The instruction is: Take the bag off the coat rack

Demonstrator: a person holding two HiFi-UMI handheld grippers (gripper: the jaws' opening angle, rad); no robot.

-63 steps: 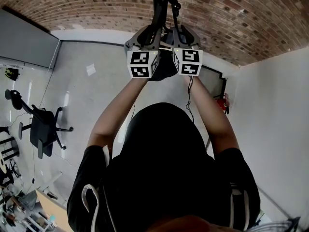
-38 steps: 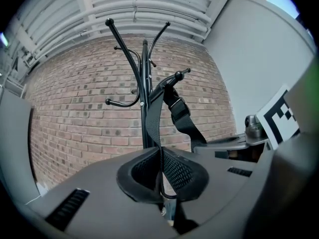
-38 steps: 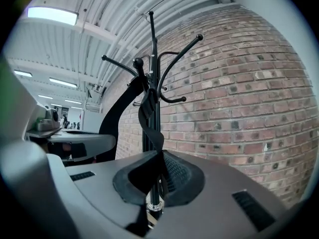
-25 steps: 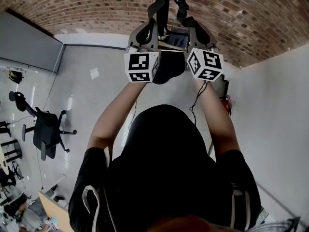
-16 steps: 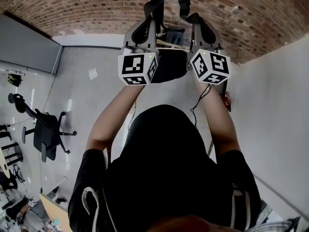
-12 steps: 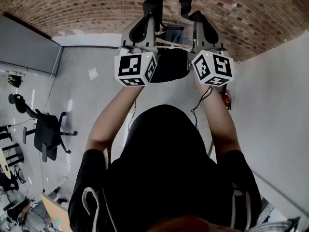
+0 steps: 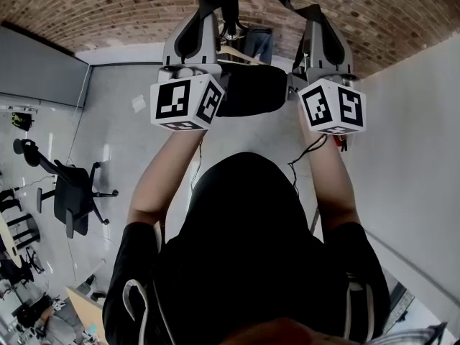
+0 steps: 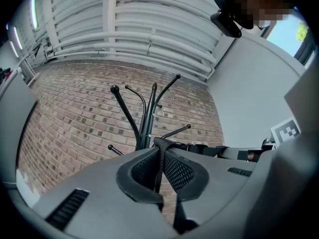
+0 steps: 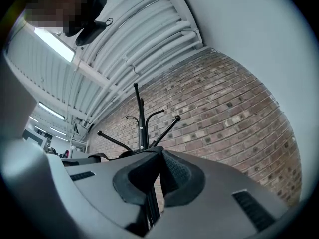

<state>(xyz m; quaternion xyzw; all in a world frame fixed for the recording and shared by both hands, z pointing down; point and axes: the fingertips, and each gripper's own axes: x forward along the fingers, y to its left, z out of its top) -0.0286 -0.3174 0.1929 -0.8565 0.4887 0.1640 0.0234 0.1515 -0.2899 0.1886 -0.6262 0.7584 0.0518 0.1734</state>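
Raised since earlier, left hand-held gripper (image 8: 162, 148) and right hand-held gripper (image 9: 159, 153) clamp the bag strap (image 8: 158, 172) tight.

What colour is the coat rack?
The coat rack is black; the left gripper view shows it best.

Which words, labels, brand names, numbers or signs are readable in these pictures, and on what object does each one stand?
No readable text in any view.
Left marker cube and right marker cube: only black-and-white square patterns, no letters or numbers.
Small white sheet in the head view: too small to tell whether it bears any print.
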